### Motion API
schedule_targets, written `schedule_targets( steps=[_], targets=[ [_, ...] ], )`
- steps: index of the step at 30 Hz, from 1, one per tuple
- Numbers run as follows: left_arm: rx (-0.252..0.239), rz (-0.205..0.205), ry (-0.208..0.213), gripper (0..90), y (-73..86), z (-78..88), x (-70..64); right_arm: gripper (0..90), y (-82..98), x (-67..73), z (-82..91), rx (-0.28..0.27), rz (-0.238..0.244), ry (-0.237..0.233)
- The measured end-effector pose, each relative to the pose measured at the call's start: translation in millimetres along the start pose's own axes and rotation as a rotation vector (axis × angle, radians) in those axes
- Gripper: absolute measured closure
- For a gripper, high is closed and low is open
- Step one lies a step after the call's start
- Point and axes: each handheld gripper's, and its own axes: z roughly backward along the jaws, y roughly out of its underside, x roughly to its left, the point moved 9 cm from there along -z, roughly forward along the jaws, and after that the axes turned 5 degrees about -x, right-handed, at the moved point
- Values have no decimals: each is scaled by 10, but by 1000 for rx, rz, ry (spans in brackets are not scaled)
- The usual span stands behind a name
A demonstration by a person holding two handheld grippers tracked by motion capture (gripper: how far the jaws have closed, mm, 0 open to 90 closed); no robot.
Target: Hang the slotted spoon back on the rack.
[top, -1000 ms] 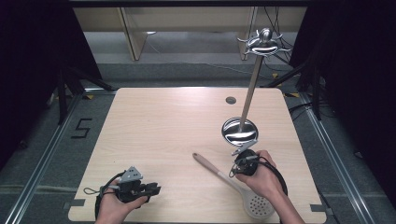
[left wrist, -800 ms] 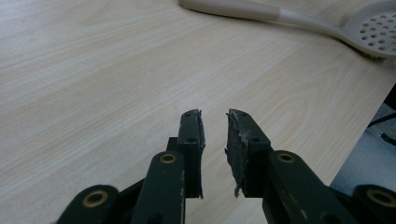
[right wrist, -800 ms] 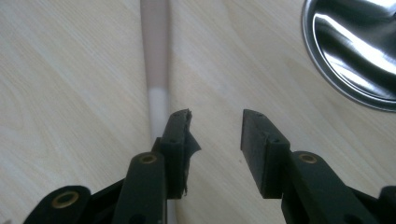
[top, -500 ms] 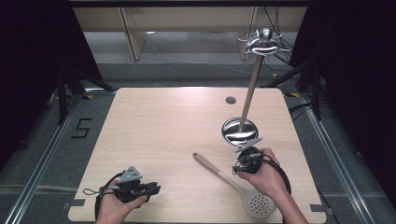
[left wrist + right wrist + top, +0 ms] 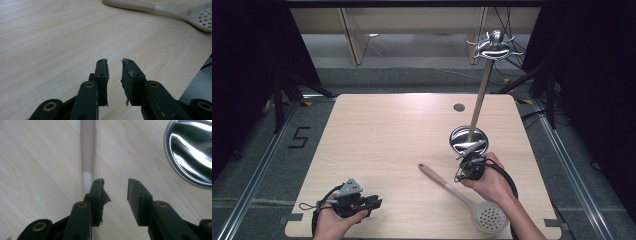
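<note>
right tongs [image 5: 115,185] gape beside spoon handle [image 5: 87,150].

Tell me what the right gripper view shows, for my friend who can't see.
The right gripper has its two black jaws open above a wooden table. A beige spoon handle runs ahead beside the left jaw, and a shiny metal base sits at the upper right.

Pale wood-grain table [image 5: 387,140], beige skimmer [image 5: 462,192] — perforated head, shiny chrome stand [image 5: 469,137]
</note>
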Motion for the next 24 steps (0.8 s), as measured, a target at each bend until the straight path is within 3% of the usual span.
schedule_targets(
  steps=[1, 3, 4, 6, 7, 8, 9, 10, 11, 12, 13, 15, 16, 17, 20, 24],
  targets=[
    [-14, 9, -2, 732, -15, -15, -9, 679, -19, 17, -20, 9, 6, -7],
    [8, 9, 6, 729, -7, -17, -16, 688, -38, 37, -45, 22, 22, -16],
    [-2, -11, 0, 728, -13, -26, -11, 696, -54, 68, -62, 25, 9, -22],
    [-7, -8, 7, 723, -17, -33, -21, 701, -70, 77, -70, 33, -9, -1],
    [-10, 1, 13, 720, -10, -35, -31, 708, -113, 74, -94, 30, 49, -18],
    [-10, 1, 13, 719, -10, -35, -31, 708, -113, 74, -94, 30, 49, -18],
    [-11, 5, 19, 718, 9, -33, -37, 710, -127, 60, -103, 59, 84, -9],
    [3, -11, 16, 718, 22, -23, -23, 710, -162, 81, -137, 40, 91, -22],
    [8, -19, 22, 718, 25, -16, -28, 711, -168, 97, -150, 50, 82, -20],
    [-12, -3, 21, 717, 8, -27, -50, 714, -190, 158, -154, 54, 44, -28],
    [-12, -3, 21, 716, 8, -27, -50, 714, -190, 158, -154, 54, 44, -28],
    [7, -12, 24, 715, 27, -16, -57, 717, -241, 140, -225, 75, 100, -20],
    [5, -25, 25, 714, 28, -20, -55, 717, -241, 182, -233, 87, 63, -21],
    [12, -24, 24, 712, 39, -18, -58, 717, -265, 154, -257, 87, 106, -24],
    [14, -23, 22, 710, 49, -20, -62, 717, -293, 169, -300, 110, 80, -13],
    [15, -9, 8, 707, 70, -4, -38, 716, -360, 208, -377, 98, 112, -39]
  ],
)
